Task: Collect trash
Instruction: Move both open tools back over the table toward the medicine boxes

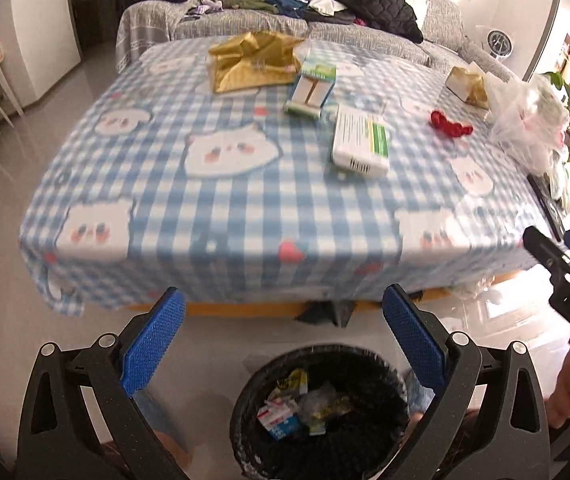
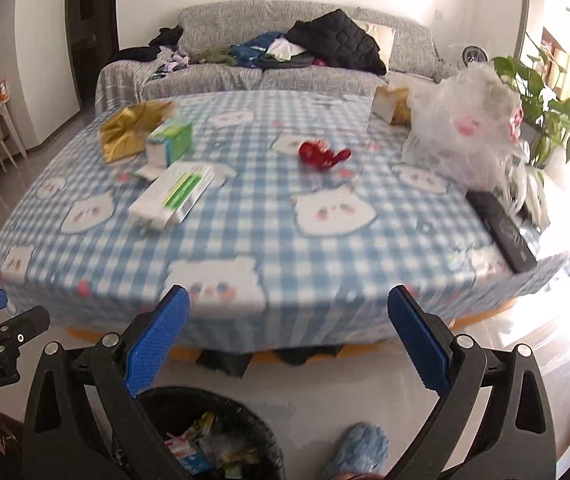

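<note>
Left gripper (image 1: 283,334) and right gripper (image 2: 289,336): jaws wide, empty.

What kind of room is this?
Most likely a home living room: a grey sofa piled with clothes, a low table under a blue checked tablecloth, and a potted plant by a bright window.
</note>
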